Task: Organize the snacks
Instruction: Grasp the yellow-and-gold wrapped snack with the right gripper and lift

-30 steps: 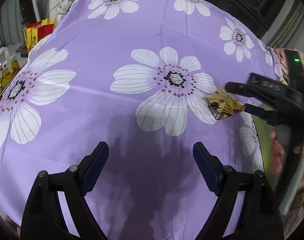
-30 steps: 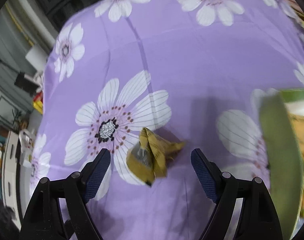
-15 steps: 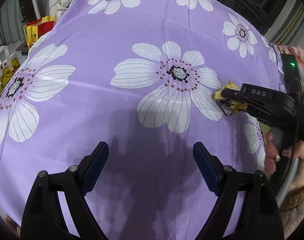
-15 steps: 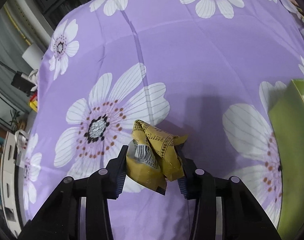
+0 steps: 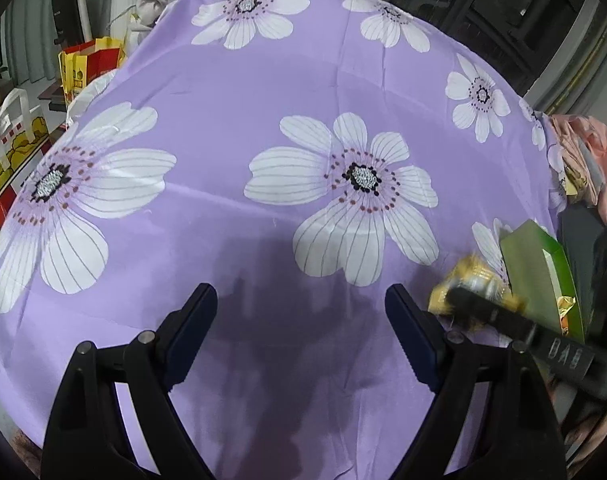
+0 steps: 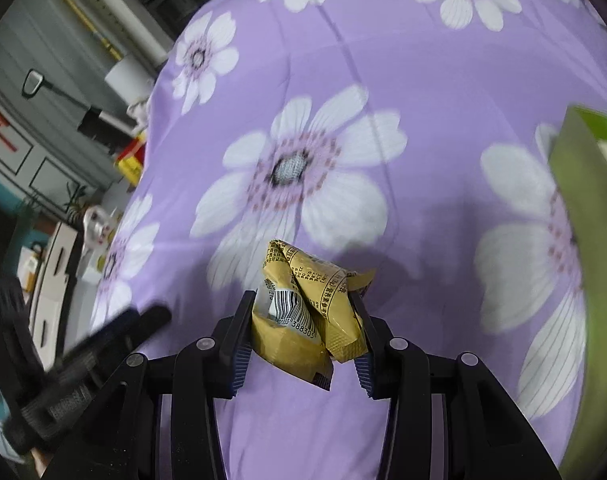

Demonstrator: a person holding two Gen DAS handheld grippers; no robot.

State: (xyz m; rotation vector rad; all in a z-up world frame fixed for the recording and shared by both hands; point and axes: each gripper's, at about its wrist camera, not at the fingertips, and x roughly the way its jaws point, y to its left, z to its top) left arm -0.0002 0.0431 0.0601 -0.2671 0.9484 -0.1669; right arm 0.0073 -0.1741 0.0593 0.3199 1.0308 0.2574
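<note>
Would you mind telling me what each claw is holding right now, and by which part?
The right claw pinches a crumpled yellow snack packet across its middle, one pad on each side. The left claw is open and holds nothing.

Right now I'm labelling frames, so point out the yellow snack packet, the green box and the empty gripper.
yellow snack packet (image 6: 303, 312): right wrist view, on its crumpled middle beside the barcode.
green box (image 5: 539, 280): left wrist view, on its facing side wall.
left gripper (image 5: 301, 320): left wrist view, midway between its open fingertips.
</note>
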